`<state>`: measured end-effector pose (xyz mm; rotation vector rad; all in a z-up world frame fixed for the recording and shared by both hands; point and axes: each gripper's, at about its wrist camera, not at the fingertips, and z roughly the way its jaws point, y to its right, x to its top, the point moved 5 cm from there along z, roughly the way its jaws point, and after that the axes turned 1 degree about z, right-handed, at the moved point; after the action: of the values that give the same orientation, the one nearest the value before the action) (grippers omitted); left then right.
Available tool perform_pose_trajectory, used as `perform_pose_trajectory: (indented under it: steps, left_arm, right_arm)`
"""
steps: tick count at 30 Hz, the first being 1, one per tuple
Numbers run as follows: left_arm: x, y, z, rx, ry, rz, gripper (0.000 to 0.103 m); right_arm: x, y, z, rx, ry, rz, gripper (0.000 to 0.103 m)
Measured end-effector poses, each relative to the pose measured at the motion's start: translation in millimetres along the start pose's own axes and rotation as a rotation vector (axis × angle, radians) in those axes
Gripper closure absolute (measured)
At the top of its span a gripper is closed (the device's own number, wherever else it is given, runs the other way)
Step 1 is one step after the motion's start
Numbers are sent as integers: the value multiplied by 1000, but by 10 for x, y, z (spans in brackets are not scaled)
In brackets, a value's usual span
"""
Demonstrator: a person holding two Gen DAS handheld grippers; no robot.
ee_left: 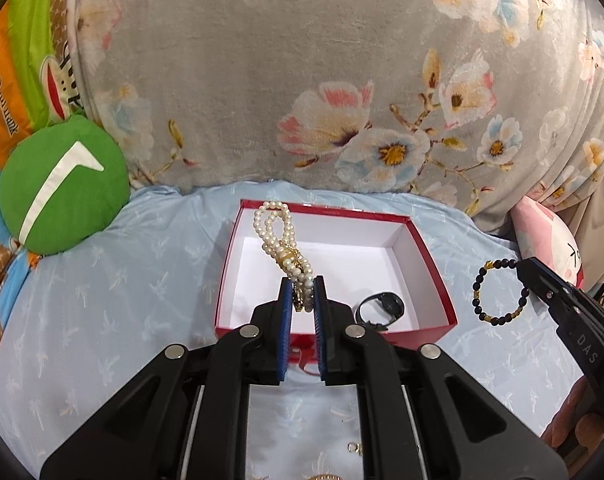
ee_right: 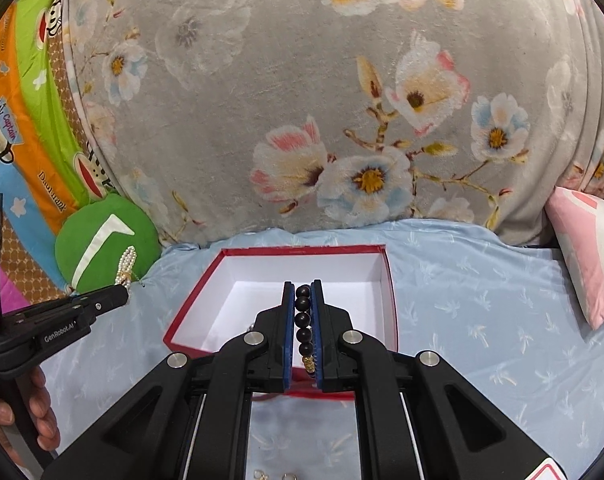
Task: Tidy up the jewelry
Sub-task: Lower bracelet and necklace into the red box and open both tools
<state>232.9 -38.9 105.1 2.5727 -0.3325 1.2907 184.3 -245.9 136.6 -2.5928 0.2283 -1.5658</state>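
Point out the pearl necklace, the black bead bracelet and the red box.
pearl necklace (ee_left: 275,226): left wrist view, on its upper loops.
black bead bracelet (ee_right: 304,318): right wrist view, on a clamped bead.
red box (ee_left: 430,264): left wrist view, on its right wall.

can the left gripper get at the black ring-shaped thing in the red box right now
Probably not yet: the left gripper is shut on the pearl necklace. The open-topped red box leaves the black ring-shaped thing uncovered.

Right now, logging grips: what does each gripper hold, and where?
Left gripper pinches the pearl strand at its clasp end; right gripper clamps the black bead bracelet along its beads.
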Motion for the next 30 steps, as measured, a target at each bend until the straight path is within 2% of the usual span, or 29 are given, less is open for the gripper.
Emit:
perform_pose_trajectory:
  steps: [5, 13, 23, 30]
  left_arm:
    - [146, 31, 156, 15, 6, 20, 93]
    - [308, 53, 622, 46, -20, 30, 93]
    - [335, 45, 1230, 76, -79, 40, 93]
    - [318, 45, 1513, 91, -107, 42, 93]
  right_arm:
    - [184, 1, 192, -4, 9, -3, 96]
    - [379, -27, 620, -6, -9, -23, 96]
    - [419, 9, 1256, -3, -71, -3, 96]
    - [334, 59, 1611, -7, -123, 8, 96]
